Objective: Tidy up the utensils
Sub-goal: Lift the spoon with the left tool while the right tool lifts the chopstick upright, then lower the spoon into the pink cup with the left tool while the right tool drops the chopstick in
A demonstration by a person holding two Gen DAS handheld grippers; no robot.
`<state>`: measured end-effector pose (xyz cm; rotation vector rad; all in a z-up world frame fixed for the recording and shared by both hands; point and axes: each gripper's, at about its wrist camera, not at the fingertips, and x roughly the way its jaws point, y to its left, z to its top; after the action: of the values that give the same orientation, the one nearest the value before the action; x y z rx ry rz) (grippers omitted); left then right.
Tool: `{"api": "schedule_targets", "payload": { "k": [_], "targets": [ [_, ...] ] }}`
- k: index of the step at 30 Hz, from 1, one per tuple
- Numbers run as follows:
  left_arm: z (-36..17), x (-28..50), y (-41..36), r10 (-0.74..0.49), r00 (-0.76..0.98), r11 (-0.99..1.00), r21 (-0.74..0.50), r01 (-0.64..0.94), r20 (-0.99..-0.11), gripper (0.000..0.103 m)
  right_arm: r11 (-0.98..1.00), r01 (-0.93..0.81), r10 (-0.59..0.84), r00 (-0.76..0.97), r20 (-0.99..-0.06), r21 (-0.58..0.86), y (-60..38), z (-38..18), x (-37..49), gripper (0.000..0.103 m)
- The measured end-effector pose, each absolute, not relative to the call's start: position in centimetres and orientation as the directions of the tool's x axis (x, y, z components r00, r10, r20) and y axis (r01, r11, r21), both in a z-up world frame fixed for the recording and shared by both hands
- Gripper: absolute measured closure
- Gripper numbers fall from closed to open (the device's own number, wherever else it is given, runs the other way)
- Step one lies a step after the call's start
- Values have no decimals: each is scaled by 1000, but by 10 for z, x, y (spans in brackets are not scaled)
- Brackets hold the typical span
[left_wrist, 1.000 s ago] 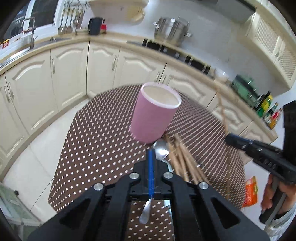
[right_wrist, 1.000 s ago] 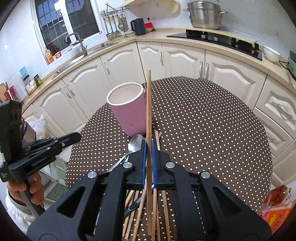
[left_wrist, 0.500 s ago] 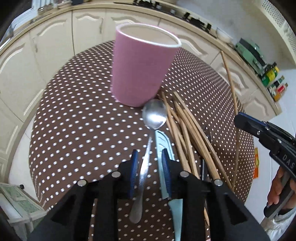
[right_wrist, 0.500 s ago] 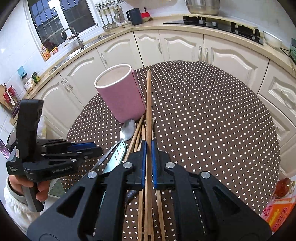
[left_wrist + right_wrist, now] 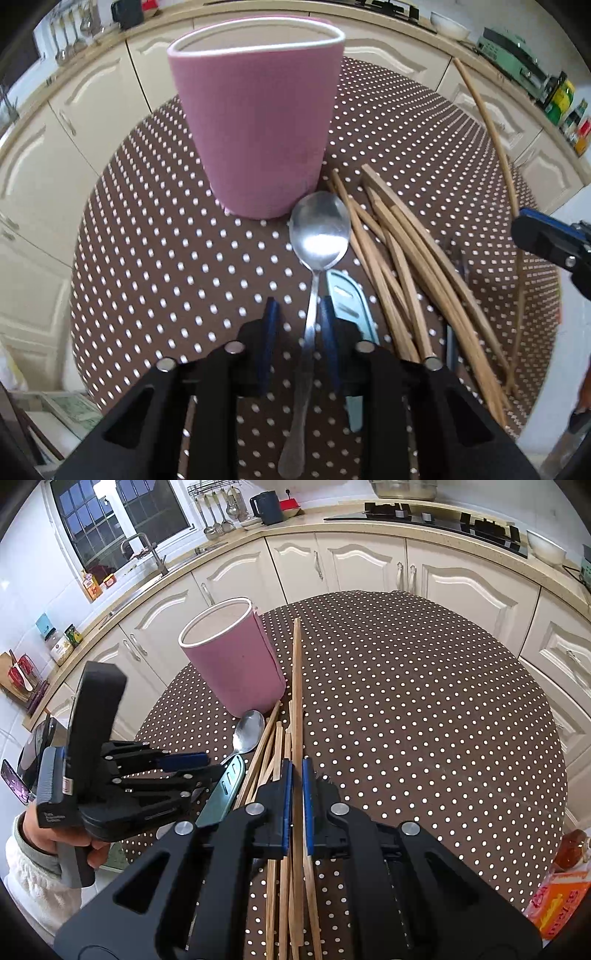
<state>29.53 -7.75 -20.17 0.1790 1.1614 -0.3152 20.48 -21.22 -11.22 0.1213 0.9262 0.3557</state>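
A pink cup stands upright on the dotted brown table. A metal spoon lies just in front of the cup, bowl toward it. My left gripper points steeply down over the spoon's handle. Its jaws are closing with the handle between them, and a gap still shows on the left side. My right gripper is shut on one long wooden chopstick, held above the loose chopstick pile. A pale-bladed knife lies between spoon and pile.
Cream kitchen cabinets curve round the far side of the table. An orange packet and a bottle sit low at the right. A person's hand in a white sleeve holds the left gripper handle.
The left gripper dropped toward the table and closer to the cup, opened from shut, and now straddles the spoon handle with a narrower gap. The right gripper sank slightly with its chopstick.
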Motion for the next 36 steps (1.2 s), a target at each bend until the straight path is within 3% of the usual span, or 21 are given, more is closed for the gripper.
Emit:
{"api": "schedule_targets", "payload": {
  "k": [1, 2, 14, 24, 36],
  "targets": [
    [-202, 296, -80, -148, 367, 939, -14, 344, -918, 96, 935, -248, 352, 547, -759, 254, -212, -113, 206, 97],
    [-202, 296, -83, -150, 370, 936, -12, 352, -917, 98, 935, -247, 351, 548, -759, 254, -211, -112, 206, 97],
    [-174, 249, -59, -308, 480, 929, -151, 338, -821, 100, 925, -257, 379, 588, -715, 279, -206, -97, 201, 97],
    [-106, 202, -37, -472, 637, 876, -246, 414, -610, 100, 908, -291, 418, 667, -617, 301, -196, -54, 197, 97],
    [-45, 248, -42, -472, 799, 878, -277, 390, -373, 100, 895, -310, 431, 786, -443, 320, -175, -1, 232, 97]
  ]
}}
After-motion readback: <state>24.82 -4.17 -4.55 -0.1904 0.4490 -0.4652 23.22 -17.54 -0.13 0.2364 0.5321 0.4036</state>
